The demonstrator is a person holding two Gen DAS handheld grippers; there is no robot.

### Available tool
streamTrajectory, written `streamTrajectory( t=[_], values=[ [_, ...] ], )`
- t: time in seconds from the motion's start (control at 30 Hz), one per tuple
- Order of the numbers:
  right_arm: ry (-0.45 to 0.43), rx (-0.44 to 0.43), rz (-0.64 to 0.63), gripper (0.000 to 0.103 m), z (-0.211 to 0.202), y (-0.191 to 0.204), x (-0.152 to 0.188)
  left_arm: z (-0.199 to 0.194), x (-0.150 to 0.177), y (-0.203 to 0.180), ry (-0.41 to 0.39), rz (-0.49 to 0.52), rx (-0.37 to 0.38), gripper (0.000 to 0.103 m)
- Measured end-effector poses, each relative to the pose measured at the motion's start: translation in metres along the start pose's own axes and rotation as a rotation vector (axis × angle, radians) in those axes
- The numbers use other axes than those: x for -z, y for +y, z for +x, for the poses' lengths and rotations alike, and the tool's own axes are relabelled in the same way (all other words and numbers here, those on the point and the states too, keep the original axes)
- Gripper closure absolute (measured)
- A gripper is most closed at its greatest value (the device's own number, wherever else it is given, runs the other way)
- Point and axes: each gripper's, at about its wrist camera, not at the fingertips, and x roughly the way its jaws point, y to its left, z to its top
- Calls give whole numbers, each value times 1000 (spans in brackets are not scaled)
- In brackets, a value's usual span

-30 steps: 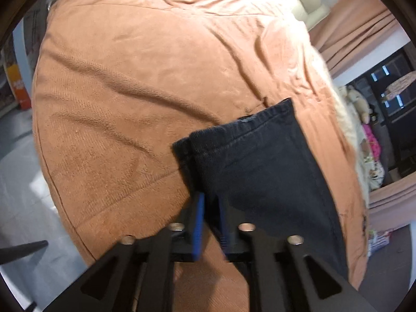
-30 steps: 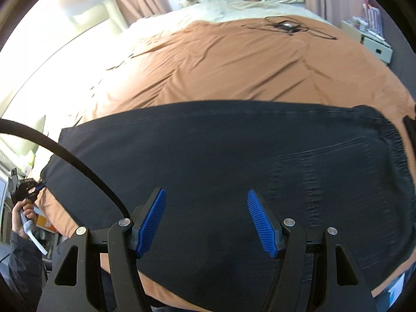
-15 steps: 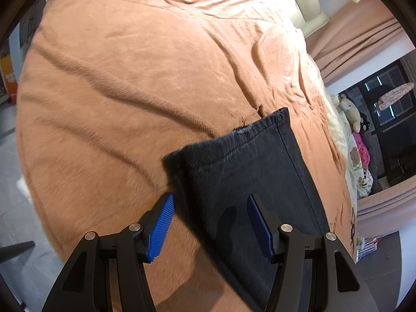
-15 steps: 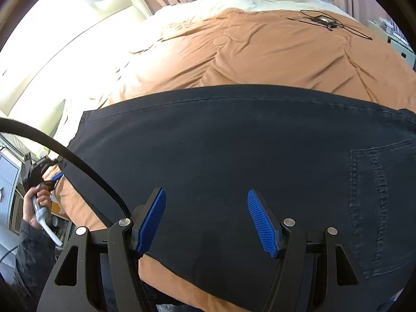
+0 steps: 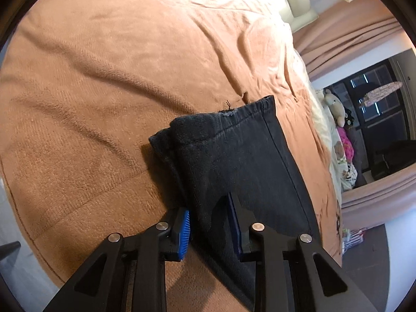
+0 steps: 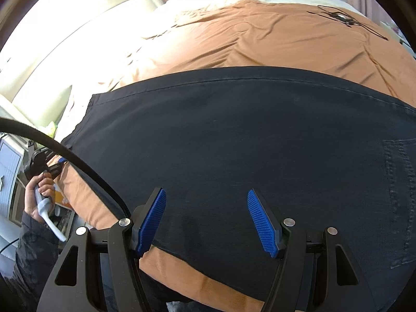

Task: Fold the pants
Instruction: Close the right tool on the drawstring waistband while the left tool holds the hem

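Observation:
Dark denim pants lie flat on an orange bedspread, hem end towards the far side. My left gripper straddles the near-left folded edge of the leg. Its jaws are closing with the cloth between them, and a gap still shows at the right pad. In the right wrist view the pants stretch across the bed, a back pocket at the right. My right gripper hangs open just above the cloth, holding nothing. The left gripper shows far left at the hem, in a hand.
The bedspread drops off at the near edge beside the floor. A thin black cable lies on the far part of the bed. Soft toys and pillows sit at the bed's far end. A thick black lead crosses the right view.
The left jaws let go of the leg edge, spread wide, and have narrowed around it again. The right gripper slid left along the pants, so the pocket sits further right.

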Motion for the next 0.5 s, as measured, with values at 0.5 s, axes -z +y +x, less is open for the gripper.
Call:
streamTrajectory(
  t=[0.5],
  values=[
    [72,-47,-97,39,46,49,-7,-11,-10,0,-42,-13,21,98]
  ],
)
